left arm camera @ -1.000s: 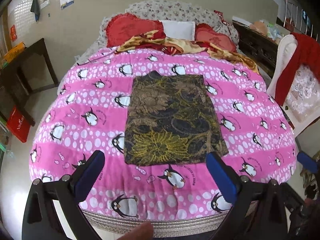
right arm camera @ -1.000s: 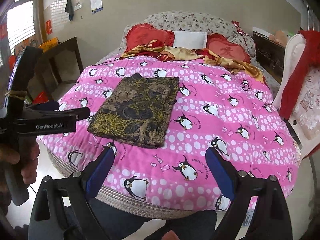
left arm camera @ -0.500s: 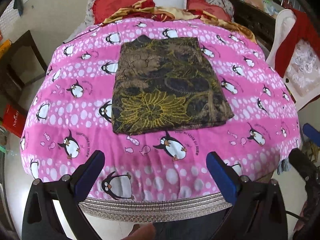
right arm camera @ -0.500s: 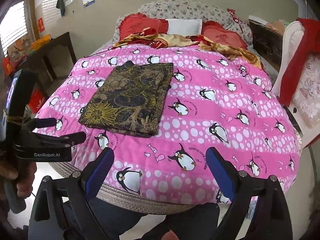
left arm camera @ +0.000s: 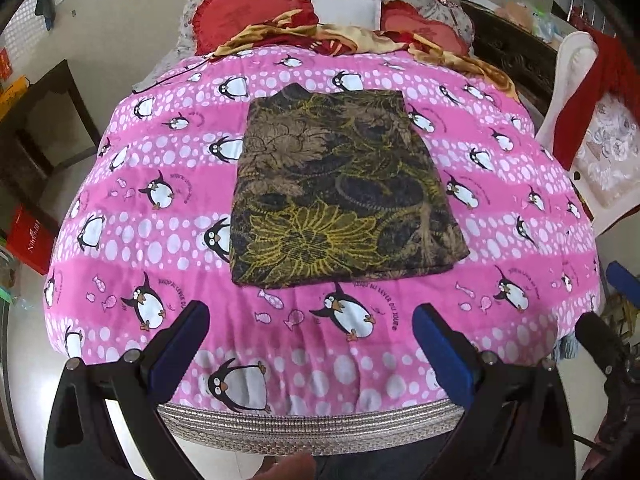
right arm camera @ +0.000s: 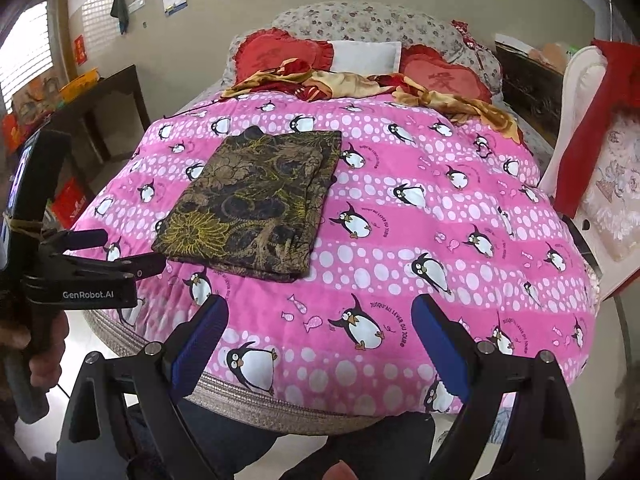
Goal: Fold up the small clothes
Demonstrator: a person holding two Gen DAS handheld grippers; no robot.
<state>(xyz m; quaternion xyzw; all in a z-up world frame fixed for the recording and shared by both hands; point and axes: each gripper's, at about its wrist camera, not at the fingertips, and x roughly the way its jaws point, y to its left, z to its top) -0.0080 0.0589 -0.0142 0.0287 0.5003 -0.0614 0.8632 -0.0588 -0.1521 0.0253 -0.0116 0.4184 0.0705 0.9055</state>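
Lying flat on a pink penguin-print blanket (left arm camera: 500, 208) is a folded garment (left arm camera: 340, 196) in dark brown and black cloth with yellow flower patterns. It is sitting left of the middle of the bed in the right wrist view (right arm camera: 256, 200), with its layered edges showing along the near and right sides. The blanket is covering a bed whose far end is holding two red heart-shaped cushions (left arm camera: 248, 8), a white pillow (left arm camera: 346, 8) between them, and a crumpled red and gold cloth (left arm camera: 352, 40) just in front of those.

The left gripper (left arm camera: 312, 336) is hovering over the near edge of the bed, its blue-padded fingers (left arm camera: 180, 344) spread wide apart and holding nothing, short of the garment. The right gripper (right arm camera: 320, 332) is likewise hanging with its fingers wide apart and empty, near the front edge of the blanket and to the right of the garment. In the right wrist view the left gripper is showing from the side at the left, held by a hand (right arm camera: 44, 356). A dark wooden table (right arm camera: 108, 104) is standing beside the bed on the left, and a white chair draped with red cloth (right arm camera: 592, 128) is standing on the right.
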